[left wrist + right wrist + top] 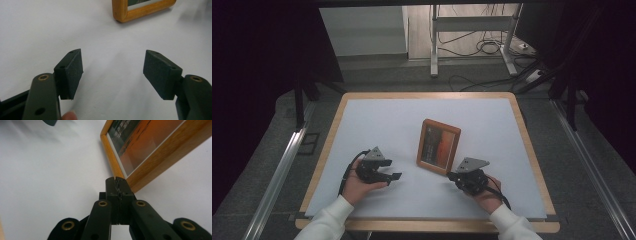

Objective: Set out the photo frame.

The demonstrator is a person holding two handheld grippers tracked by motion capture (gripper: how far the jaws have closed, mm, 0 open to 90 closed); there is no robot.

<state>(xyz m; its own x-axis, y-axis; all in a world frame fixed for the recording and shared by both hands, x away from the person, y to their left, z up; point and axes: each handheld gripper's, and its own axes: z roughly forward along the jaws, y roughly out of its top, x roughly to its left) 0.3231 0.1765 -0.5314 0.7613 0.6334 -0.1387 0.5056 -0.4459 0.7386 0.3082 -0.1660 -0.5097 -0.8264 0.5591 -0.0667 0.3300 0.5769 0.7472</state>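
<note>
A wooden picture frame with an orange-toned photograph under glass (438, 146) lay flat on the white sheet covering the wood-edged table (412, 131), a little right of the middle and turned slightly askew. The right gripper (454, 175), held in the person's right hand (486, 194), sat low on the sheet at the frame's near right corner; in the right gripper view (117, 185) its two black jaws were pressed fully together with nothing between them, their tips just at the frame's corner (130, 180), though whether they actually touched the wood could not be told. The left gripper (394, 177), held in the left hand (358, 186), rested on the sheet well to the left of the frame. In the left gripper view (113, 72) its padded jaws stood wide apart over bare white surface, holding nothing, with a corner of the frame (125, 15) visible farther ahead.
</note>
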